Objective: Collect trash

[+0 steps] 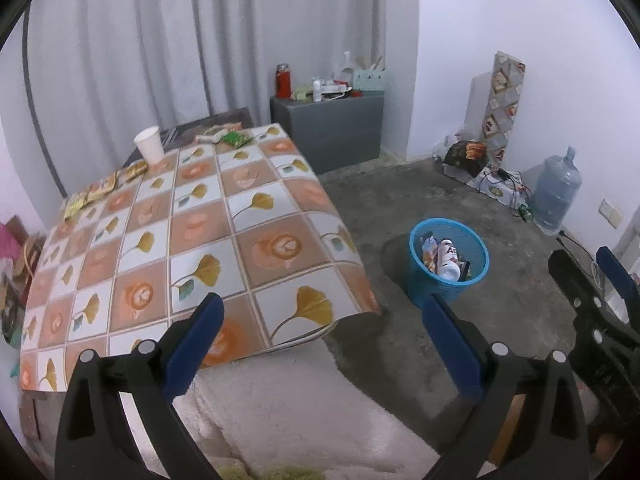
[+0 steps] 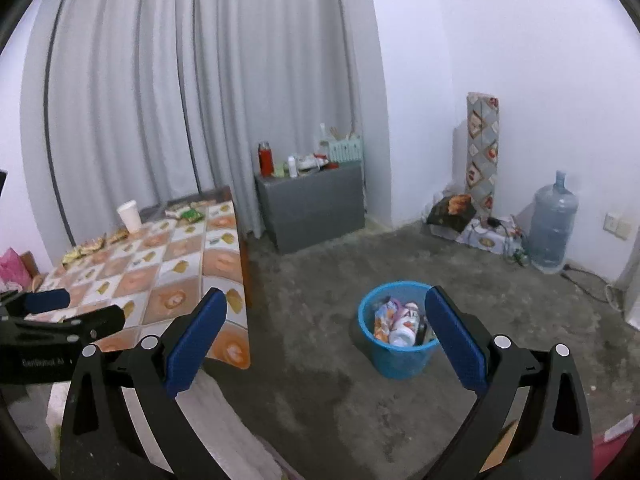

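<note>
My left gripper [image 1: 322,312] and right gripper [image 2: 326,308] are both spread wide, holding nothing. The blue mesh plastic wastebasket [image 2: 394,354] stands on the concrete floor, containing wrappers. Snack wrappers [image 1: 102,188] and a white paper cup [image 1: 149,144] remain on the far tiled-pattern table [image 1: 240,240].

We look from the left wrist along the left tool [image 1: 320,320], high over the near end of the patterned surface [image 1: 192,248], facing down its length toward the curtain [image 1: 152,40]. From the right wrist we look along the right tool [image 2: 326,320], further right over the floor [image 2: 320,272]. Both views share the surface, the blue bin [image 1: 448,264] [image 2: 396,356], the grey cabinet [image 1: 328,128] [image 2: 312,204] and the water jug [image 1: 558,192] [image 2: 554,224].
</note>
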The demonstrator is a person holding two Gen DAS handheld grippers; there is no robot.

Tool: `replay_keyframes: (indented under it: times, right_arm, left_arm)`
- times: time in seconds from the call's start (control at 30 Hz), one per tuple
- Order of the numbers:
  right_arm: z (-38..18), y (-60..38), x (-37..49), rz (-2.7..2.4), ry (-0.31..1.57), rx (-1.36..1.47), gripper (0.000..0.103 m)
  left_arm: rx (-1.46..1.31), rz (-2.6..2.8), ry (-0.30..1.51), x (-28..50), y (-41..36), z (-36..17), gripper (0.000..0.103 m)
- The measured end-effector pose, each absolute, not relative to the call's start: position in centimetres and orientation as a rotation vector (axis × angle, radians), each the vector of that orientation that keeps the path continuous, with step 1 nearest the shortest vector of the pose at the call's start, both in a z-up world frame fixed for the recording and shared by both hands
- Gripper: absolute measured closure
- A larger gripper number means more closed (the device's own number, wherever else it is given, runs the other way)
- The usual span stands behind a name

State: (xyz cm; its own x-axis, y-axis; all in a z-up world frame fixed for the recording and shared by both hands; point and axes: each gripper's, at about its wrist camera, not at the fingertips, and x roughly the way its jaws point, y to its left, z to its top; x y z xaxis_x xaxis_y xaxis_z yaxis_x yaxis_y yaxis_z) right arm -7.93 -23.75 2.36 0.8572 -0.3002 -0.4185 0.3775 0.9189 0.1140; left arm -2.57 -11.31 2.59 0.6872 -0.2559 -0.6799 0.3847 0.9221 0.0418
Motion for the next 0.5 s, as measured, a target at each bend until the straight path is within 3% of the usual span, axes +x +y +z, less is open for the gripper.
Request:
replay_keyframes:
  times: [0.5]
  right_arm:
    - [1.5, -24.5, -5.2, -0.484, 0.647, 0.175, 0.008]
  left_arm:
    - [0.092, -0.262, 0.861, 0.6, -9.6, 0.8, 0.006]
